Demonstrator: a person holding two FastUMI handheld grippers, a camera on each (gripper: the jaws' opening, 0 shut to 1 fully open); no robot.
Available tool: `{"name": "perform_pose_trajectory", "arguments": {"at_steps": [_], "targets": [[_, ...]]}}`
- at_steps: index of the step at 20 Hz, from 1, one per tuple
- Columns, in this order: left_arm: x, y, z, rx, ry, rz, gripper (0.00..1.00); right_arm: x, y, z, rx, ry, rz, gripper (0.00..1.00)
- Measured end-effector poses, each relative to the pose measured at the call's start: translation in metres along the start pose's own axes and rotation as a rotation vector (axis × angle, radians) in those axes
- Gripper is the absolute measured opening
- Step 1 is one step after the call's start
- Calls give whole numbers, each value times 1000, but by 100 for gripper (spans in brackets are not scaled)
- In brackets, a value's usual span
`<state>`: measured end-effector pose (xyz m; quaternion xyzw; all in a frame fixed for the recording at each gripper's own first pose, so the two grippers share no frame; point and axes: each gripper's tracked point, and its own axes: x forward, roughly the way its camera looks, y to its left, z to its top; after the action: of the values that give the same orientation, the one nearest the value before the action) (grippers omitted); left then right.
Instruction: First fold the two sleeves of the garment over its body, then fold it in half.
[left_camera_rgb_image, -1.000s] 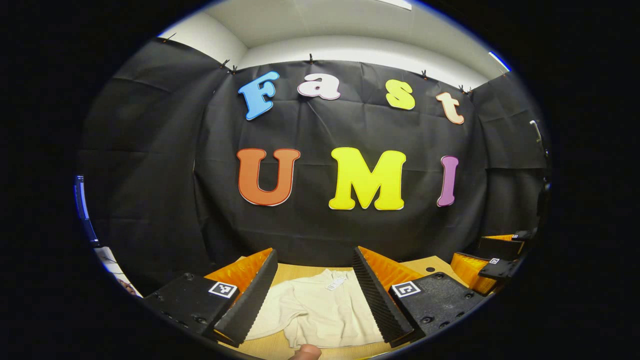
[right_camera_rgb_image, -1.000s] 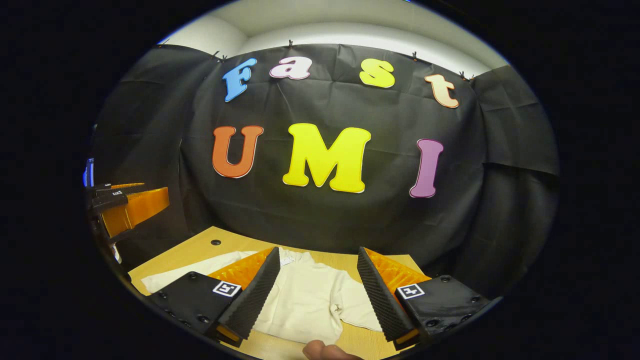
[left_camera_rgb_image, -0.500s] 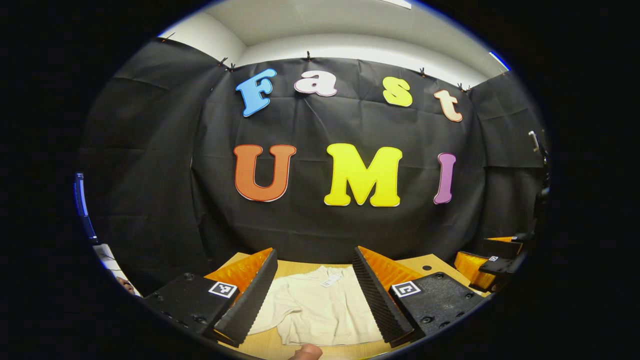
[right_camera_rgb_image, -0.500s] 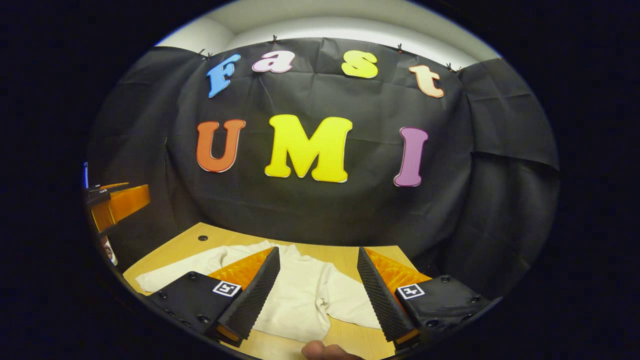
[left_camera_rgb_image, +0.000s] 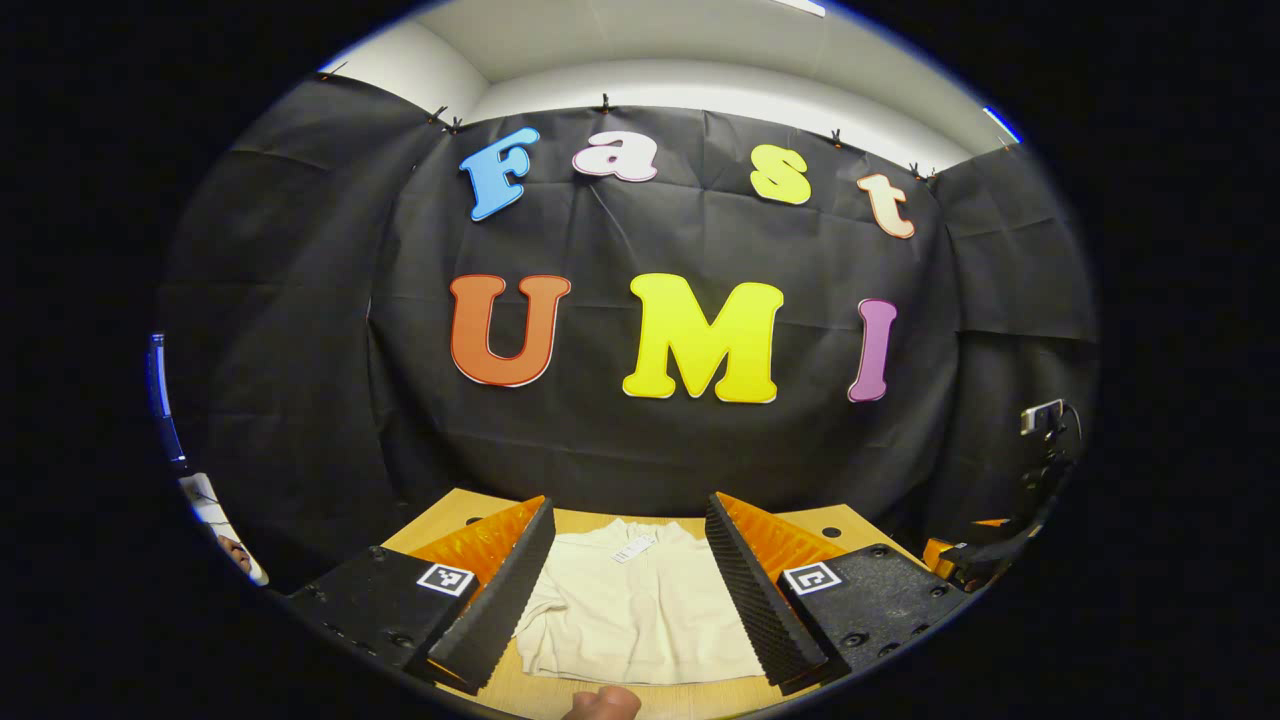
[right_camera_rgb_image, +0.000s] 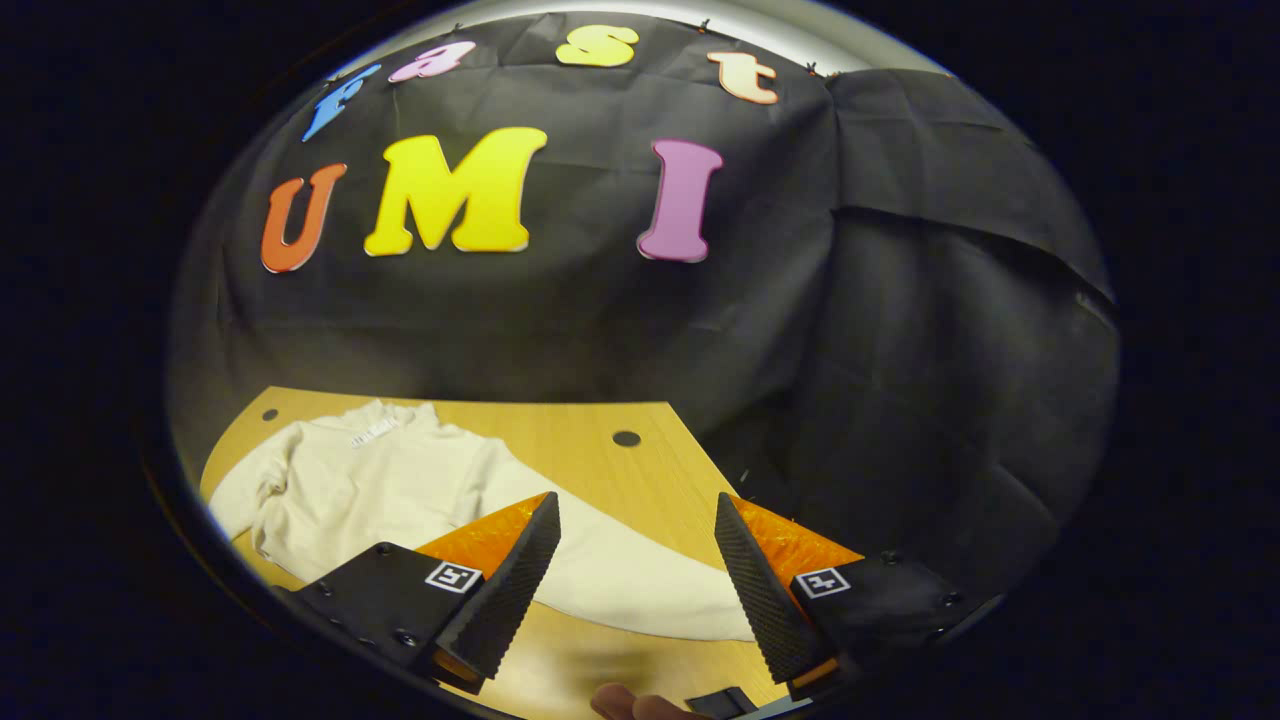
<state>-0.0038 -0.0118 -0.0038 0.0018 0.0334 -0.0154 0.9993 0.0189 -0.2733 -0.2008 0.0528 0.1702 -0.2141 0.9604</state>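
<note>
Swung rightward, right hand-held gripper (right_camera_rgb_image: 632, 570) — released (like the left (left_camera_rgb_image: 628, 580)) — now frames the garment's (right_camera_rgb_image: 370, 480) outstretched sleeve (right_camera_rgb_image: 620, 585).

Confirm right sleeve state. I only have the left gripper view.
Observer: In the right gripper view, the sleeve lies stretched out on the table, not folded over the body.
Operator: Right gripper?
Observer: The right gripper is open and grips nothing. The sleeve's end shows between its fingers.
Operator: Anything nearby?
Observer: Just a hole in the table beyond the sleeve.
</note>
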Motion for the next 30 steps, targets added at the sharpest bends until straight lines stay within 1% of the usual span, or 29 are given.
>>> {"name": "perform_pose_trajectory", "arguments": {"at_steps": [1, 2, 3, 5, 8, 10, 12, 13, 14, 16, 18, 19, 20, 22, 23, 24, 25, 26, 27, 28, 30], "targets": [[1, 0, 0, 4, -1, 13, 96, 17, -16, -19, 17, 49, -27, 98], [2, -2, -1, 1, 6, 22, 96, 31, -36, -40, 23, 106, -66, 100], [2, -5, -4, -3, 21, 25, 96, 43, -53, -61, 29, 161, -85, 98], [3, -10, -7, 3, 32, 43, 96, 63, -75, -94, 49, 247, -120, 98], [3, -10, -10, 30, 41, 74, 96, 97, -93, -125, 95, 358, -152, 98], [5, -19, -12, 54, 62, 65, 96, 122, -103, -128, 147, 427, -180, 98], [5, -26, -12, 72, 67, 55, 96, 132, -117, -146, 204, 496, -204, 98], [4, -29, -13, 73, 67, 49, 100, 130, -120, -158, 233, 520, -210, 98], [6, -30, -12, 70, 66, 42, 96, 134, -121, -166, 262, 537, -205, 98], [7, -30, -15, 70, 76, 36, 96, 136, -122, -173, 295, 569, -185, 97], [7, -30, -20, 63, 101, 34, 96, 142, -118, -169, 328, 589, -177, 92], [5, -29, -21, 59, 108, 33, 96, 143, -118, -168, 337, 600, -175, 84], [6, -28, -21, 58, 111, 33, 96, 144, -117, -167, 345, 613, -170, 89], [5, -25, -21, 58, 107, 37, 96, 147, -108, -165, 401, 652, -147, 89], [3, -20, -20, 57, 103, 42, 96, 151, -106, -166, 415, 662, -151, 70], [2, -14, -20, 55, 101, 47, 96, 154, -104, -168, 417, 686, -150, 67], [1, -7, -21, 52, 100, 53, 96, 154, -106, -167, 413, 690, -142, 63], [1, -2, -23, 47, 103, 56, 96, 161, -100, -178, 425, 701, -129, 63], [1, 3, -24, 42, 107, 61, 96, 156, -99, -167, 431, 708, -125, 45], [1, 9, -25, 37, 111, 66, 96, 154, -97, -166, 433, 714, -120, 26], [2, 23, -28, 29, 116, 79, 96, 156, -97, -167, 438, 723, -111, 27]]}}
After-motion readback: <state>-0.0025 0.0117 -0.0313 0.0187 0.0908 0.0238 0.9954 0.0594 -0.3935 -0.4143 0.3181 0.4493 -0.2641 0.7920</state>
